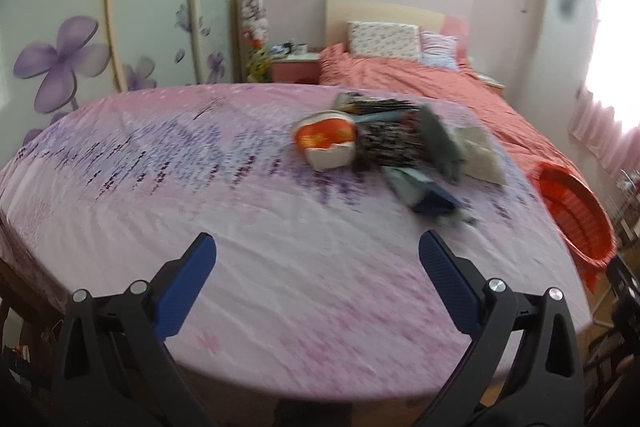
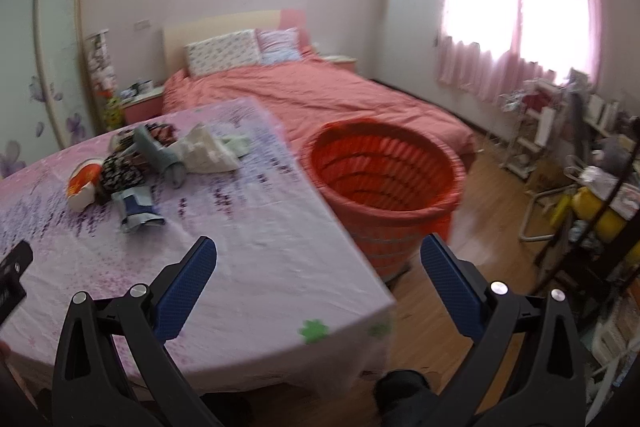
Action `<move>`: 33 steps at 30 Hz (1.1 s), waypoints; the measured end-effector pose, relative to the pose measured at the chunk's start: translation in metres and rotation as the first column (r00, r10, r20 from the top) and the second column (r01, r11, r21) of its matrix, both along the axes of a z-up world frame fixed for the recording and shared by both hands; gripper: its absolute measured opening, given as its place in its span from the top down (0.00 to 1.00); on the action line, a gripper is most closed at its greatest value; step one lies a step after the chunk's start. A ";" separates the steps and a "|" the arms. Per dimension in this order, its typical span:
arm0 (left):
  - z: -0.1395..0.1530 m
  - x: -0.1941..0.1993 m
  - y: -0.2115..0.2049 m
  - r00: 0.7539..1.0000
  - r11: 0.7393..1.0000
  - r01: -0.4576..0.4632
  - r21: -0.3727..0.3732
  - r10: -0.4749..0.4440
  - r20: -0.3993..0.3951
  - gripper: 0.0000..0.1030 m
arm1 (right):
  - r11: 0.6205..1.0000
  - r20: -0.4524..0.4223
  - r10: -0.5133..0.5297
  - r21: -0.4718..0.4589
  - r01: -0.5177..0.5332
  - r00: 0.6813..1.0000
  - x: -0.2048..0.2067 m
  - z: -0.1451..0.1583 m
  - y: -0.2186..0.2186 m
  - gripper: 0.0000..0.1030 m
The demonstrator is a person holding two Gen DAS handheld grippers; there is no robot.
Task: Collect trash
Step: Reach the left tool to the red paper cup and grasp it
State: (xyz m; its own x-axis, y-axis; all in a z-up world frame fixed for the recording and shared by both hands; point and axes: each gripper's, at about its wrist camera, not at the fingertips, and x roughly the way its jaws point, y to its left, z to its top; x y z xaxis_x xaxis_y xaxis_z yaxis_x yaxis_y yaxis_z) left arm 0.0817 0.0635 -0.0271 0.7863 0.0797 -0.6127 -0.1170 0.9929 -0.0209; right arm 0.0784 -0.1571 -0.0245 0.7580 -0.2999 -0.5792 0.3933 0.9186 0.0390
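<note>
A pile of trash lies on the far right part of a table with a pink flowered cloth (image 1: 200, 187): an orange and white crushed cup (image 1: 326, 143), dark patterned wrappers (image 1: 390, 143), a blue and grey packet (image 1: 424, 193) and pale paper (image 1: 478, 153). The cup (image 2: 82, 183), the blue packet (image 2: 136, 209) and white paper (image 2: 204, 151) also show in the right wrist view. An orange slatted basket (image 2: 384, 183) stands on the floor at the table's right edge; it also shows in the left wrist view (image 1: 576, 215). My left gripper (image 1: 316, 259) is open and empty over the cloth. My right gripper (image 2: 318, 259) is open and empty over the table's right corner.
A bed with a salmon cover (image 2: 312, 95) stands behind the table. A wardrobe with purple flowers (image 1: 80, 27) is on the left. Shelves and a cluttered rack (image 2: 580, 167) stand along the right wall under a pink-curtained window (image 2: 520, 7). Wooden floor (image 2: 480, 227) lies right of the basket.
</note>
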 end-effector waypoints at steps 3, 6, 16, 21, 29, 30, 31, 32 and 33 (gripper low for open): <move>-0.003 0.031 0.019 1.000 1.000 -0.022 0.002 0.023 -0.019 0.04 | 0.997 -0.007 0.077 0.025 -0.076 0.997 0.018 -0.003 0.009 0.02; -0.003 0.061 0.033 0.999 1.000 -0.030 0.004 0.030 -0.033 0.04 | 0.988 -0.009 0.147 0.048 -0.147 0.989 0.038 -0.003 0.020 0.04; -0.016 0.134 0.064 0.995 0.999 -0.049 0.024 0.050 -0.084 0.04 | 0.897 -0.066 0.423 0.173 -0.407 0.904 0.120 -0.021 0.074 0.22; -0.025 0.155 0.064 0.994 0.999 0.003 -0.035 -0.007 -0.112 0.04 | 0.880 -0.149 0.471 0.149 -0.451 0.870 0.149 -0.037 0.094 0.29; -0.045 0.194 0.046 0.981 0.994 0.058 -0.094 -0.074 -0.181 0.04 | 0.890 -0.172 0.445 0.191 -0.413 0.879 0.142 -0.042 0.072 0.68; -0.047 0.197 0.044 0.979 0.993 0.060 -0.098 -0.078 -0.187 0.04 | 0.892 -0.168 0.442 0.188 -0.412 0.881 0.142 -0.042 0.072 0.70; -0.049 0.201 0.041 0.978 0.993 0.062 -0.103 -0.081 -0.193 0.04 | 0.894 -0.167 0.438 0.182 -0.409 0.883 0.140 -0.042 0.070 0.72; -0.050 0.204 0.039 0.976 0.992 0.063 -0.110 -0.084 -0.199 0.04 | 0.896 -0.166 0.435 0.176 -0.408 0.885 0.139 -0.042 0.069 0.73; -0.051 0.206 0.038 0.976 0.991 0.064 -0.118 -0.086 -0.200 0.04 | 0.898 -0.168 0.432 0.167 -0.406 0.886 0.135 -0.041 0.068 0.73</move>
